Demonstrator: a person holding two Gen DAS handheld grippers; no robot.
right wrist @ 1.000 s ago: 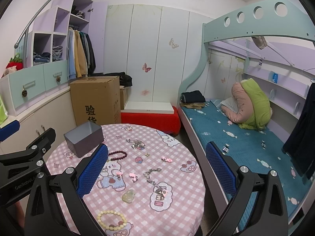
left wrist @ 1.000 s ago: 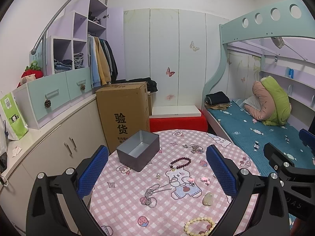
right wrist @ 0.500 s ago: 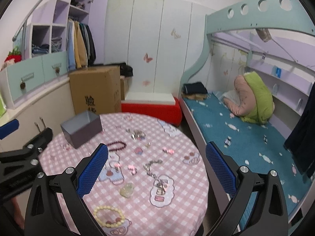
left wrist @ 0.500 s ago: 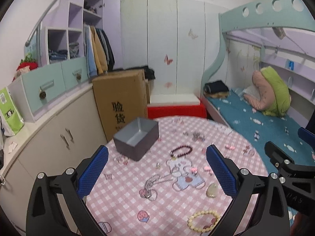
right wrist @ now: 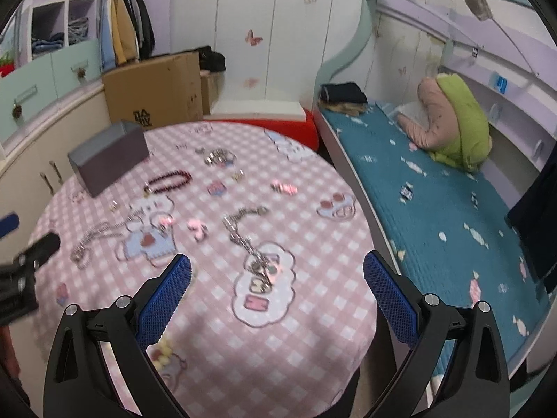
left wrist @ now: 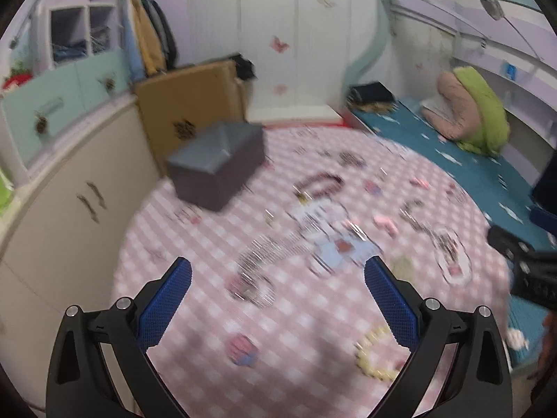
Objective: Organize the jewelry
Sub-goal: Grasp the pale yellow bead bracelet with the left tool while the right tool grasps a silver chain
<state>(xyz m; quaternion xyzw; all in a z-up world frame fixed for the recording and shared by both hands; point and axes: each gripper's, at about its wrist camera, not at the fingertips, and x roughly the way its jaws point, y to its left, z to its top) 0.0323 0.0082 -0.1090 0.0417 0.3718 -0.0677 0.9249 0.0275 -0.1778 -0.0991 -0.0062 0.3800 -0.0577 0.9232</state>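
A round table with a pink checked cloth (left wrist: 195,264) (right wrist: 313,313) holds scattered jewelry. An open grey metal box (left wrist: 217,165) (right wrist: 108,156) stands at its far left. A dark red bead bracelet (left wrist: 318,183) (right wrist: 169,179), silver chain necklaces (left wrist: 264,261) (right wrist: 249,240), pink clips (right wrist: 196,226) and a cream bead bracelet (left wrist: 374,358) lie on the cloth. My left gripper (left wrist: 278,299) is open and empty above the near left part. My right gripper (right wrist: 277,296) is open and empty above the near right part. The left view is blurred.
A cardboard carton (left wrist: 189,104) (right wrist: 153,87) stands behind the table. Low cabinets (left wrist: 62,188) run along the left. A bunk bed with a teal mattress (right wrist: 435,188) lies close to the right of the table.
Both grippers have moved forward and lower toward the table, so the jewelry looks larger and nearer. Both stay open and empty.
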